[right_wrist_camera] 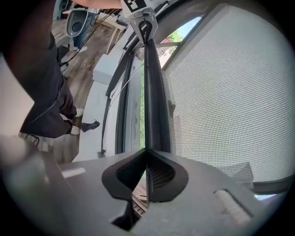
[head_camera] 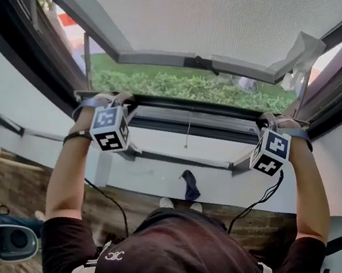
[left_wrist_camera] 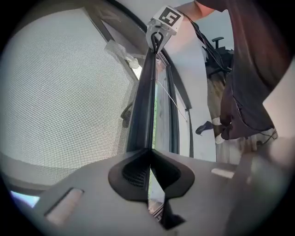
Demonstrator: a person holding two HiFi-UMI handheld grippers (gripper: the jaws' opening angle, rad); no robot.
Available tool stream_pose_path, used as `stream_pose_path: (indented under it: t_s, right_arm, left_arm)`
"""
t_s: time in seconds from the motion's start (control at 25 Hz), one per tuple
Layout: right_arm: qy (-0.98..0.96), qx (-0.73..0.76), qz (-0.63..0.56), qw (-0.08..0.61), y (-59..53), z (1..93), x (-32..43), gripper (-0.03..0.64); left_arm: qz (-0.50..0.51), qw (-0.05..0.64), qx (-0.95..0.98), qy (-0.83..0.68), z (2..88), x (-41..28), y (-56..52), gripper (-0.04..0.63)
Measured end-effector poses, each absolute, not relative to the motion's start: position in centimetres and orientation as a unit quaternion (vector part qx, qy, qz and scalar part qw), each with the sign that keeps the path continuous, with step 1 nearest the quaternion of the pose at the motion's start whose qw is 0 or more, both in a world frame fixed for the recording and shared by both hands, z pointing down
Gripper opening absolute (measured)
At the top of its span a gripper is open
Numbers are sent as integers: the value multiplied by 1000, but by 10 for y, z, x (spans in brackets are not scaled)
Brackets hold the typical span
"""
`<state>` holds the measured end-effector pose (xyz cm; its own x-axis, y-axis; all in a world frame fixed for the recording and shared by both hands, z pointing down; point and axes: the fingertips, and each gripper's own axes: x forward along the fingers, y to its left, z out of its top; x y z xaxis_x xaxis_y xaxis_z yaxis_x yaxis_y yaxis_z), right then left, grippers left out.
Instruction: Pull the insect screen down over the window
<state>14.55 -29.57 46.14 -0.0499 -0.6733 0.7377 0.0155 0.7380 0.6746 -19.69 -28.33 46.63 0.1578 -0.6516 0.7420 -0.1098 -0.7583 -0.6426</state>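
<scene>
The insect screen's dark pull bar (head_camera: 195, 107) runs across the window opening, with grey mesh (head_camera: 197, 14) stretching up from it. My left gripper (head_camera: 125, 101) is shut on the bar's left end and my right gripper (head_camera: 270, 121) on its right end. In the left gripper view the bar (left_wrist_camera: 144, 92) runs from my left gripper's closed jaws (left_wrist_camera: 150, 154) to the right gripper (left_wrist_camera: 159, 34), with the mesh (left_wrist_camera: 64, 92) beside it. In the right gripper view, the bar (right_wrist_camera: 152, 92) runs from the right gripper (right_wrist_camera: 146, 156) to the left gripper (right_wrist_camera: 144, 25), mesh (right_wrist_camera: 230, 92) on the right.
Green hedge (head_camera: 191, 88) shows outside, above the bar. A thin cord (head_camera: 187, 135) hangs before the white wall (head_camera: 151, 178) under the sill. A crumpled white wrap (head_camera: 302, 57) clings to the upper right frame. Below are a wooden floor (head_camera: 21, 186), cables and a white device (head_camera: 6, 241).
</scene>
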Motion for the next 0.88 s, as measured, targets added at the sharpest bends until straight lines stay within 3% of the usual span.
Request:
stream_pose_path:
  t_s: [0.88]
  right_arm:
    - [-674,234,-239,659,-297,539,145,15]
  left_arm:
    - [-608,186,-731,247,544,-201,-286,31]
